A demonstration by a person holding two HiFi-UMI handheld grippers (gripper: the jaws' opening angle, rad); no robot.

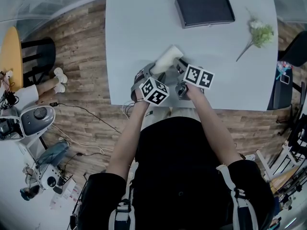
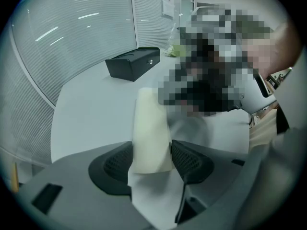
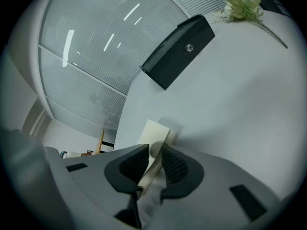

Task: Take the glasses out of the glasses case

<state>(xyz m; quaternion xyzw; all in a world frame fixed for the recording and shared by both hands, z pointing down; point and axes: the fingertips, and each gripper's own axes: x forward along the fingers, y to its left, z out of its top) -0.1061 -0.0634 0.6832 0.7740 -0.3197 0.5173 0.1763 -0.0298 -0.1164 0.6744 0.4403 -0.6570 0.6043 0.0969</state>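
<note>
I am holding the glasses case (image 1: 167, 60) over the near edge of the counter (image 1: 144, 23), mid-frame, its long axis running toward upper right. The left gripper (image 2: 151, 158) fingers are clamping its body; the right gripper (image 3: 153, 163) fingers are pinching its edge.

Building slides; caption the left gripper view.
Left gripper clamps a cream soft glasses case above the white table, black rectangular box behind.

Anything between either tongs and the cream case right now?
Nothing visible does: the left tongs and the right tongs both grip the cream case above the white table.
</note>
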